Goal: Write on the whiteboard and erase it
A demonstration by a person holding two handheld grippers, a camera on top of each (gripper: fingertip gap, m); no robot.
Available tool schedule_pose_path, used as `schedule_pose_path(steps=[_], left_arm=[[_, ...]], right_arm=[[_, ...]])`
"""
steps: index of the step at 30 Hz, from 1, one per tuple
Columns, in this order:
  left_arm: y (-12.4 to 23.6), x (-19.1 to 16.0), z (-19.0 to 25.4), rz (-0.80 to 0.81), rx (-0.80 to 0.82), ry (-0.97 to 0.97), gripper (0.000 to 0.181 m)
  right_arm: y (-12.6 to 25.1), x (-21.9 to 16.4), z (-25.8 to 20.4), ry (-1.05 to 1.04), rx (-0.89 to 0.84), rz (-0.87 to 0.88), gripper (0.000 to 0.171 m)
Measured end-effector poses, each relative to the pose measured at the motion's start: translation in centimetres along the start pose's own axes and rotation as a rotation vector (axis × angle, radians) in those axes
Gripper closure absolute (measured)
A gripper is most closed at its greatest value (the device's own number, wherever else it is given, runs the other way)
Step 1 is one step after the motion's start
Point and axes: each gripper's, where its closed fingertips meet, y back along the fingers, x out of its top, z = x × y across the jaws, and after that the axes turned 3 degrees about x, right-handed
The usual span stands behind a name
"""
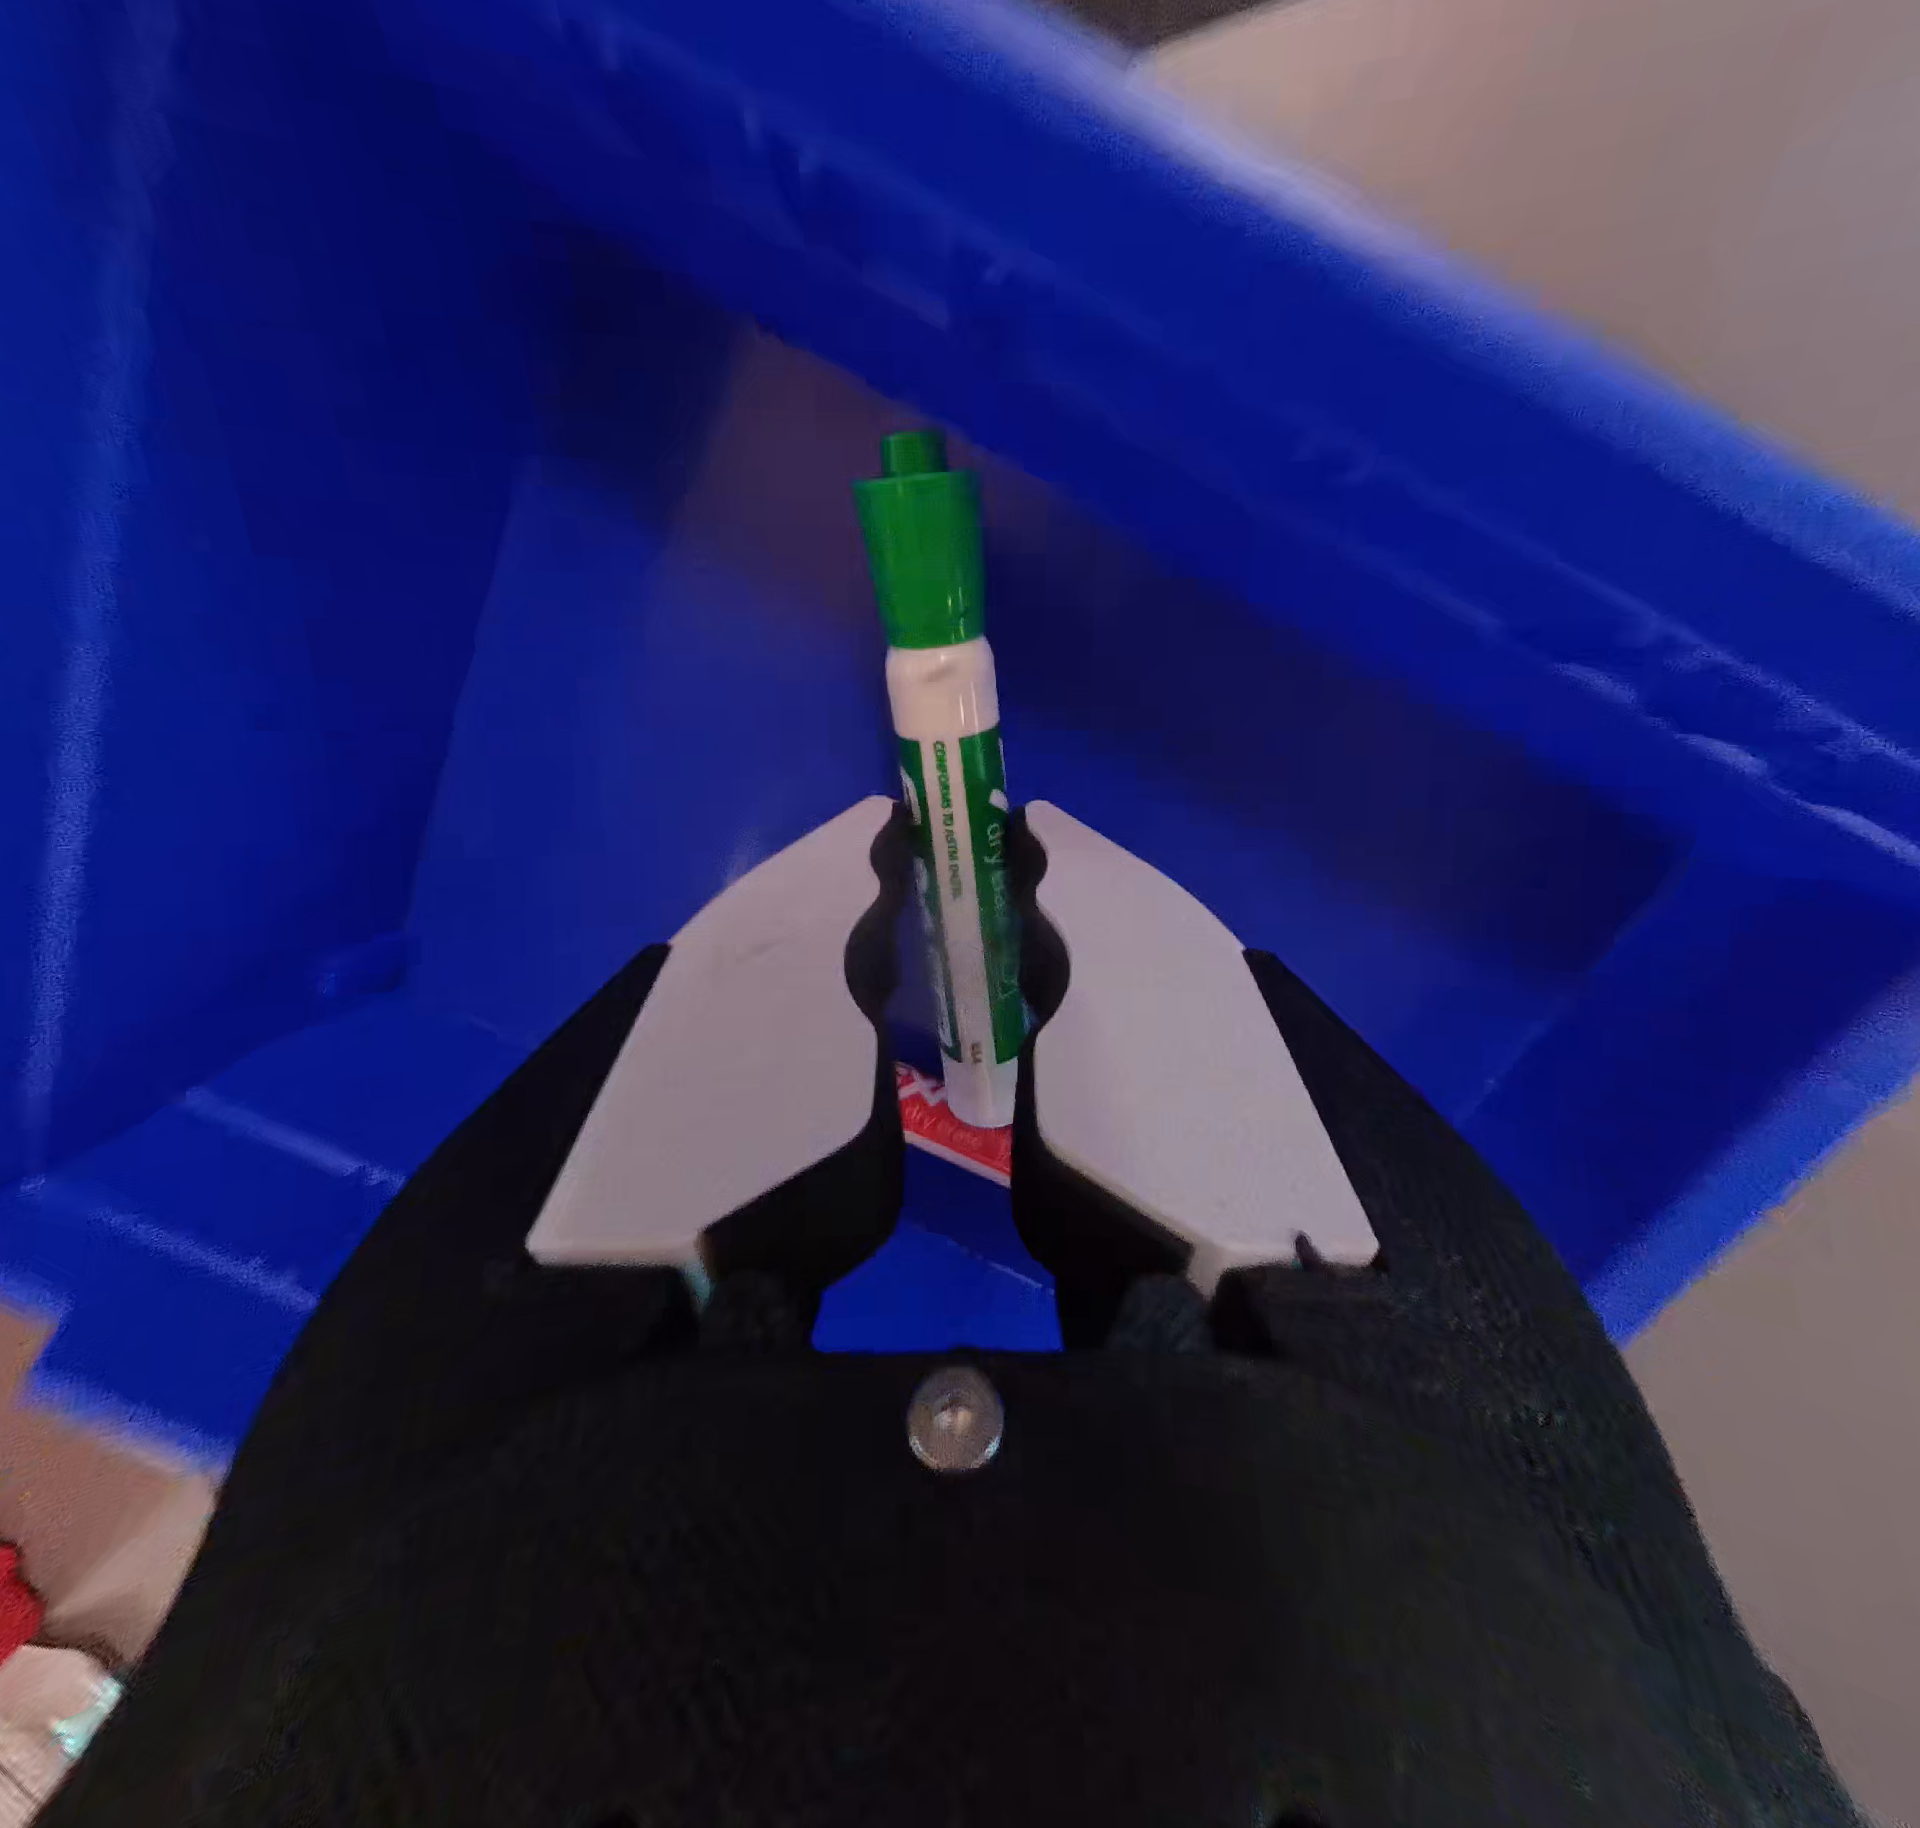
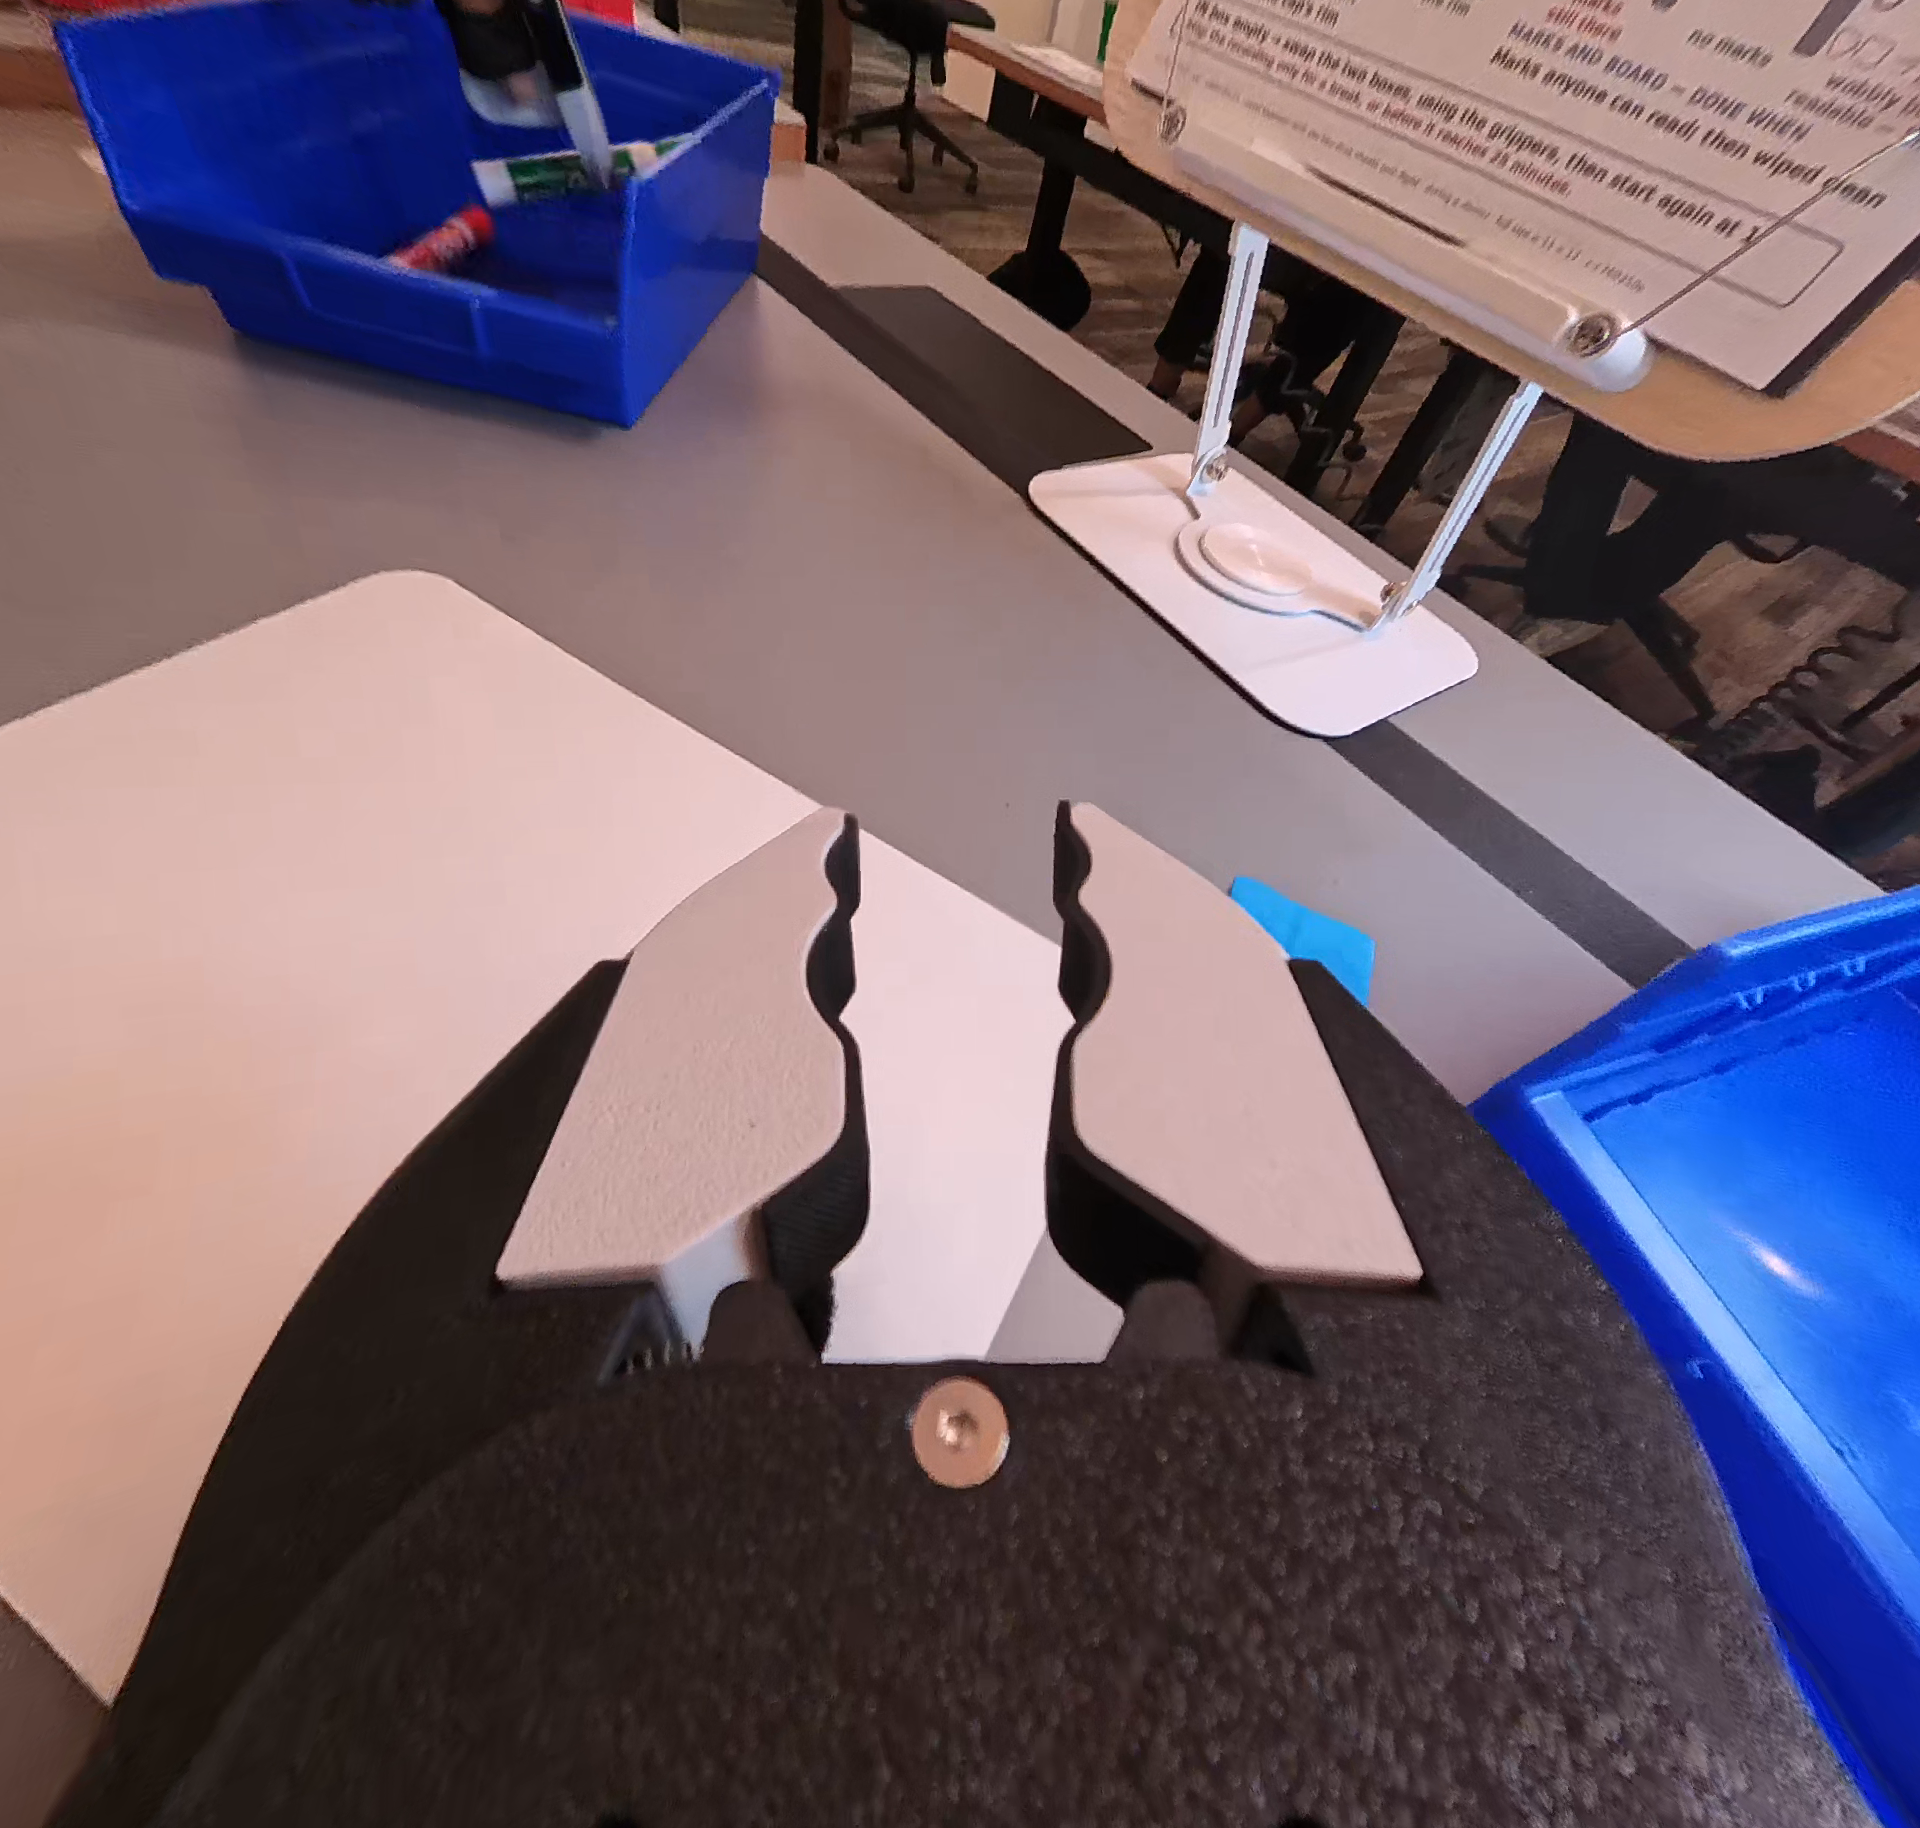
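Note:
My left gripper [image 1: 958, 822] is shut on a green-capped white marker [image 1: 940, 739], held over the inside of a blue bin [image 1: 312, 531]. The marker's green cap points away from me. A red marker [image 1: 951, 1139] lies under it in the bin. In the right wrist view the same bin [image 2: 436, 324] stands at the far left with the left gripper [image 2: 597, 173] holding the green marker [image 2: 561, 173] level in it, and a red marker [image 2: 442, 240] on its floor. My right gripper [image 2: 956, 833] is open and empty above the corner of the white whiteboard [image 2: 312, 843].
A second blue bin [image 2: 1714, 1207] stands close at my right. A blue patch [image 2: 1309, 937] lies past the right finger. A white stand [image 2: 1257, 583] at the table's far edge holds a tilted instruction sheet [image 2: 1558, 116]. Office chairs and desks are behind.

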Motion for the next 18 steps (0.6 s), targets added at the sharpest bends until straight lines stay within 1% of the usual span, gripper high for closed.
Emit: schedule_pose_path(steps=[2,4,6,7,9,12,15,18], left_arm=[[3.6,1.5,0.7,0.135,0.012,-0.052,0.162],[8.5,2.8,2.6,0.308,0.019,-0.147,0.162],[13.6,3.4,5.8,0.497,-0.006,-0.236,0.162],[15.9,3.3,8.0,0.593,-0.048,-0.283,0.162],[19.7,2.4,13.4,0.780,-0.194,-0.371,0.163],[22.2,-0.5,21.6,0.938,-0.484,-0.457,0.163],[22.3,-3.4,28.2,0.985,-0.746,-0.510,0.163],[21.9,-4.9,32.5,0.974,-0.986,-0.463,0.163]], right_arm=[[0.1,0.6,0.0,-0.004,-0.001,0.038,0.135],[0.2,1.1,-0.1,-0.002,-0.001,0.075,0.134],[0.2,1.6,-0.4,0.009,0.003,0.112,0.133],[0.2,1.9,-0.6,0.018,0.006,0.132,0.133],[0.1,2.5,-1.3,0.038,0.014,0.165,0.133],[-0.5,3.0,-2.8,0.071,0.035,0.194,0.133],[-1.2,3.8,-4.9,0.110,0.069,0.211,0.130],[-1.7,5.9,-7.1,0.165,0.081,0.246,0.123]])
